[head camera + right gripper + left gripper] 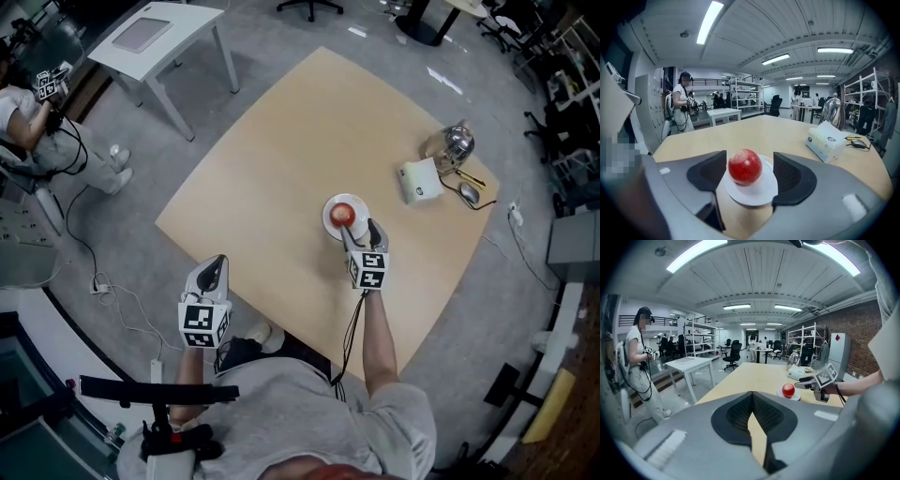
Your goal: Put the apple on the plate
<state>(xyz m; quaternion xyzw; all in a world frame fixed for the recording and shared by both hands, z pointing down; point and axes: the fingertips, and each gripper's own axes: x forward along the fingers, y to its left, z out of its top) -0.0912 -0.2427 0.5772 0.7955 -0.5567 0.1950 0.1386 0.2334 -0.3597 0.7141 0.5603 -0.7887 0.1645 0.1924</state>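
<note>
Here, my right gripper [750,169] stands with its jaws spread wide, the red apple [745,166] between them but free of both pads, with a gap on either side that is narrower on the left. The apple rests on the small white plate [757,196], a little left of the plate's middle, and the plate sits on the pale wooden table [764,131] toward its near edge. My left gripper [752,394], off to the near left, is clenched on nothing, its pads meeting at the tips. Farther right on the table lie a tissue box [828,140] and a shiny kettle [832,112]; a person [679,105] stands by a white desk at the far left. The placing looks done to me. The risk now, as I judge it, is in backing out: a sideways drift would let a jaw nudge the round apple and roll it off the shallow plate, or catch the rim and drag the plate along.
</note>
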